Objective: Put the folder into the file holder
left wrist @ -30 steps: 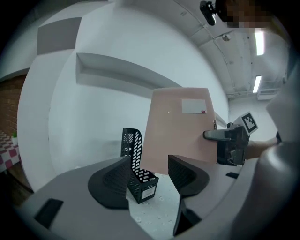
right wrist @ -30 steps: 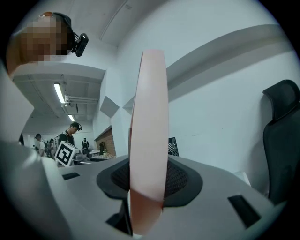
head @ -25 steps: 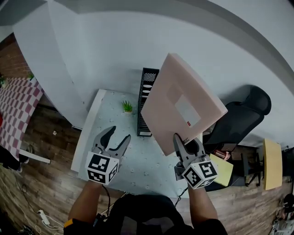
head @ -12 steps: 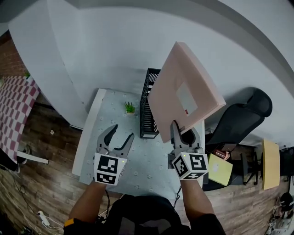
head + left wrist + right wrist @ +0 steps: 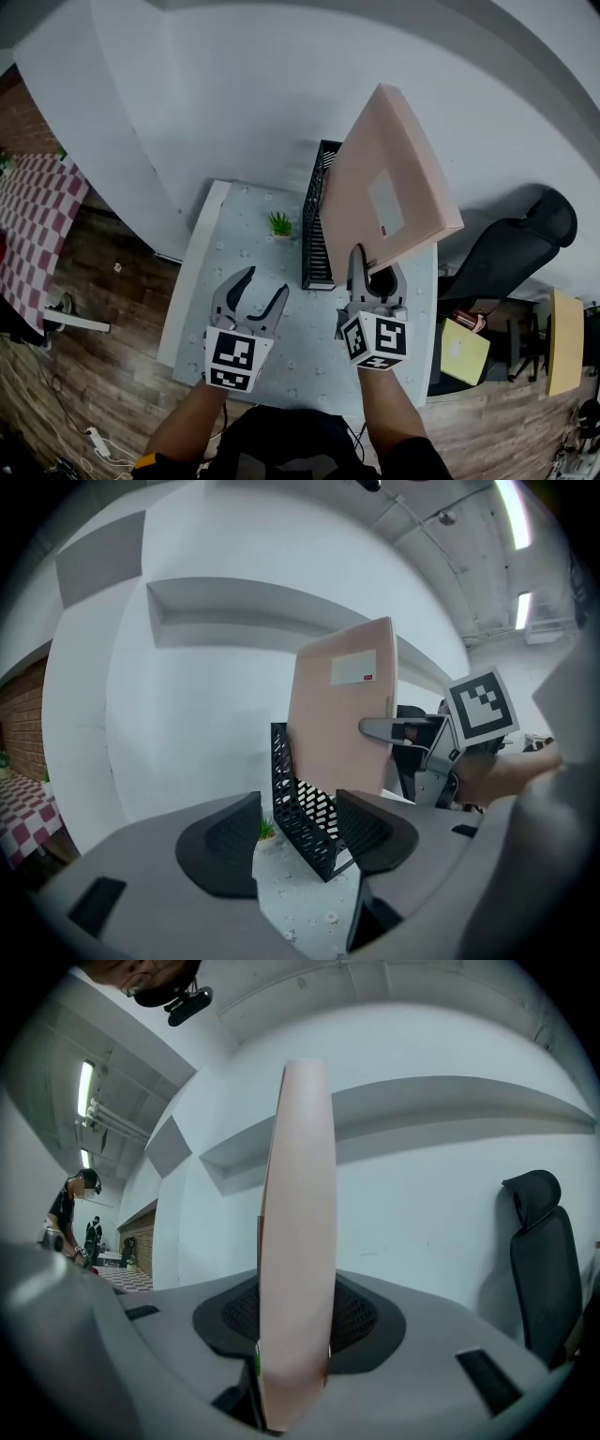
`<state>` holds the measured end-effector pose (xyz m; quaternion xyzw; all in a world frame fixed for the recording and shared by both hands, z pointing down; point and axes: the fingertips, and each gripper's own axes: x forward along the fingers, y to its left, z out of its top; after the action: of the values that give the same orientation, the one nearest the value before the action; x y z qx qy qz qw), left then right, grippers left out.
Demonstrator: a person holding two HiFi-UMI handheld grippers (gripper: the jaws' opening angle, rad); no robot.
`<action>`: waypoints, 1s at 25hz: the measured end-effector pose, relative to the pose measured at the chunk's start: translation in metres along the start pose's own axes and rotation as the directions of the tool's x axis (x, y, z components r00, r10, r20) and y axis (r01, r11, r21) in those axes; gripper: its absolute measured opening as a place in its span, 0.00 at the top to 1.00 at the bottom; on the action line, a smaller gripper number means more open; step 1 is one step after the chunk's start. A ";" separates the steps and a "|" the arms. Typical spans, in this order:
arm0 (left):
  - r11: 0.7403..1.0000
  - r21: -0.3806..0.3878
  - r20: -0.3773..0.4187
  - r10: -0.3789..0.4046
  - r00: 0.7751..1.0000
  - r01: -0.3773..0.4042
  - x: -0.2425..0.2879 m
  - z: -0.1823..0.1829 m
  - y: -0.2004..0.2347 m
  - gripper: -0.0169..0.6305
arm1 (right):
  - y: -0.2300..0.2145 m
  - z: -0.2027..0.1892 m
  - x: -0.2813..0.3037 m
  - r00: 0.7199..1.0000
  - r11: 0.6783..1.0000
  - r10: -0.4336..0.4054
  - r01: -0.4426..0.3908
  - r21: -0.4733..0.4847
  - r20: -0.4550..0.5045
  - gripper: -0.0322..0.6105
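A pink folder (image 5: 389,202) with a white label stands nearly upright in the air, its lower corner clamped in my right gripper (image 5: 375,272). In the right gripper view the folder (image 5: 298,1241) shows edge-on between both pads of that gripper (image 5: 298,1321). The black mesh file holder (image 5: 317,253) stands on the table just left of the folder's lower edge. My left gripper (image 5: 262,286) hovers open over the table, left of the holder, with nothing in it. In the left gripper view, beyond its own open jaws (image 5: 298,841), the holder (image 5: 305,822) stands below the folder (image 5: 342,724).
The pale speckled table (image 5: 225,281) also carries a small green plant (image 5: 279,225) near the wall. A black office chair (image 5: 511,253) and a yellow stool (image 5: 464,352) stand off the table's right side. White wall runs behind.
My right gripper has carried the folder leftward and closer to the file holder, turning it more upright. The left gripper has drifted slightly down and stays open.
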<state>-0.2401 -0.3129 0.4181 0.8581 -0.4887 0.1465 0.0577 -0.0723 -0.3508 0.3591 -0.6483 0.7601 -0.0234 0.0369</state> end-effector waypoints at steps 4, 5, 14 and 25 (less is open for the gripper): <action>1.000 -0.004 -0.019 -0.009 1.000 0.009 0.007 -0.009 -0.002 0.58 | 0.001 -0.012 0.008 1.000 1.000 -0.021 0.021 -0.006 0.011 0.69; 1.000 -0.006 -0.026 -0.011 1.000 0.011 0.009 -0.013 -0.002 0.58 | 0.001 -0.016 0.011 1.000 1.000 -0.027 0.027 -0.006 0.011 0.69; 0.999 -0.044 -0.094 -0.017 0.995 0.013 0.017 -0.051 0.006 0.58 | 0.001 -0.053 0.031 0.998 0.998 -0.063 0.063 -0.015 0.012 0.69; 0.996 -0.080 -0.143 -0.039 0.989 0.027 0.021 -0.082 0.005 0.58 | 0.005 -0.099 0.042 0.994 0.995 -0.091 0.089 -0.039 -0.056 0.68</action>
<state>-0.2498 -0.3131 0.5020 0.8504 -0.4743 0.1878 0.1289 -0.0925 -0.3929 0.4566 -0.6814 0.7313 -0.0298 0.0018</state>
